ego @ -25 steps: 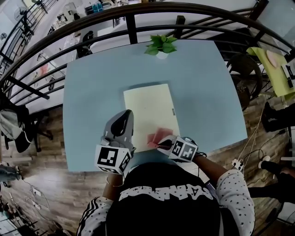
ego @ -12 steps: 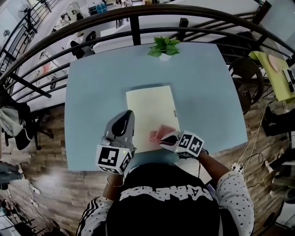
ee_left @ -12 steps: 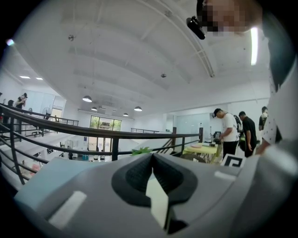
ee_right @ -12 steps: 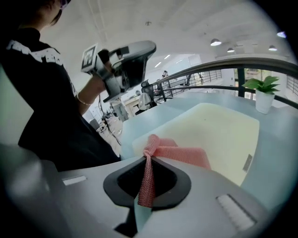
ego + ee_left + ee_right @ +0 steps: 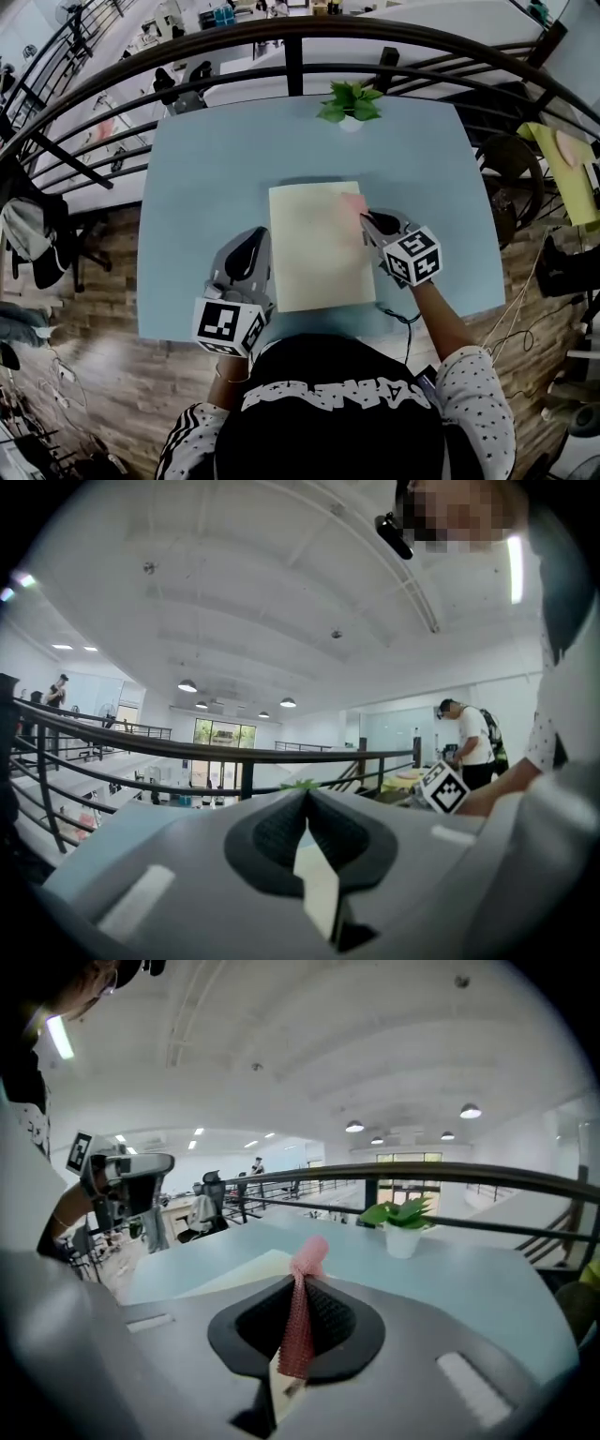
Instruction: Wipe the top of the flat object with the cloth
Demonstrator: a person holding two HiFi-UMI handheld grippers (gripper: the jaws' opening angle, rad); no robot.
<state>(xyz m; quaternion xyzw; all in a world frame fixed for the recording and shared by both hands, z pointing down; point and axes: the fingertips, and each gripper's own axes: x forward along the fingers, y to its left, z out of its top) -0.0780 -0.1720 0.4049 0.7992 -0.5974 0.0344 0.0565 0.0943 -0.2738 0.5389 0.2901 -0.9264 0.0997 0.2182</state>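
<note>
A pale yellow flat object [image 5: 317, 246] lies in the middle of the blue table [image 5: 202, 178]. My right gripper [image 5: 367, 218] hovers at its far right edge, shut on a pink mesh cloth [image 5: 353, 203]. In the right gripper view the cloth [image 5: 299, 1319] is pinched between the jaws and sticks out past the tips. My left gripper [image 5: 255, 233] rests just left of the flat object's near half, its jaws shut with nothing seen between them. A strip of the flat object [image 5: 320, 885] shows behind the closed tips in the left gripper view.
A small potted plant [image 5: 350, 102] stands at the table's far edge, also seen as the plant [image 5: 403, 1224] ahead of the right gripper. A dark curved railing [image 5: 300, 37] runs behind the table. Chairs and desks stand beyond it, and a person [image 5: 466, 745] is in the distance.
My right gripper has carried the cloth from the flat object's near right corner along its right side to the far right edge. The left gripper has stayed put.
</note>
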